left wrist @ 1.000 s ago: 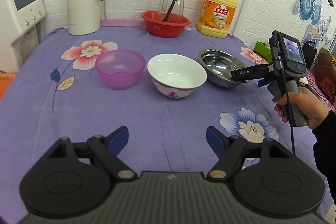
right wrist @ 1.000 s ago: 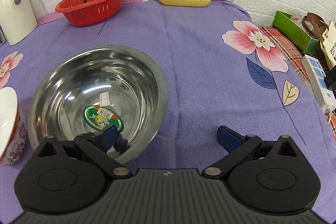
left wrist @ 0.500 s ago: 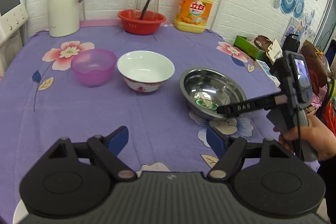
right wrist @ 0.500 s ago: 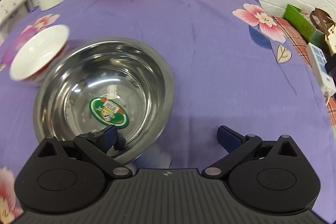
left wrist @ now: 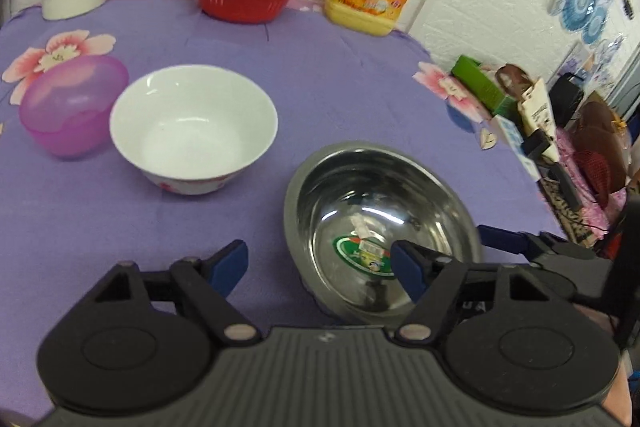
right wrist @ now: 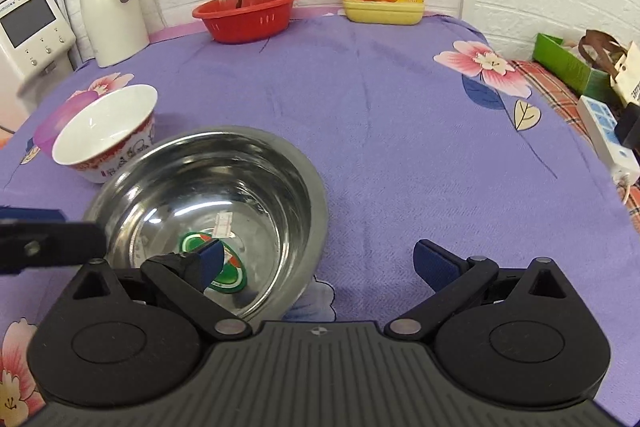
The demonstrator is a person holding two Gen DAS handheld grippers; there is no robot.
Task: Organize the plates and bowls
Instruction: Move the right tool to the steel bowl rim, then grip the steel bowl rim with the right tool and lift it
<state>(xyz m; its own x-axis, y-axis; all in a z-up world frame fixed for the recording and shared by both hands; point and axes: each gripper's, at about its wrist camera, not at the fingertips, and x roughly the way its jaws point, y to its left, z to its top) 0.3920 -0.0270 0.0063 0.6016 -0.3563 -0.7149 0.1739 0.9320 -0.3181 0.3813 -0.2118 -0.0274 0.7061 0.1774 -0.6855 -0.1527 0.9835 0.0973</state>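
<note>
The steel bowl (right wrist: 208, 211) sits low and left of centre in the right wrist view. The right gripper (right wrist: 316, 267) straddles its near rim with fingers spread, one inside, probably for a rim pinch. The left gripper (left wrist: 320, 267), fingers also spread, hovers beside it. The white bowl (left wrist: 194, 131) and purple bowl (left wrist: 72, 107) wait at left on the surface (right wrist: 400, 131), likely for nesting.

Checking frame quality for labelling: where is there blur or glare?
Left wrist view: motion-blurred throughout, white ceramic bowl soft-edged. Right wrist view: sharp; highlights glare inside the stainless steel bowl; fisheye bends the purple floral tablecloth.
</note>
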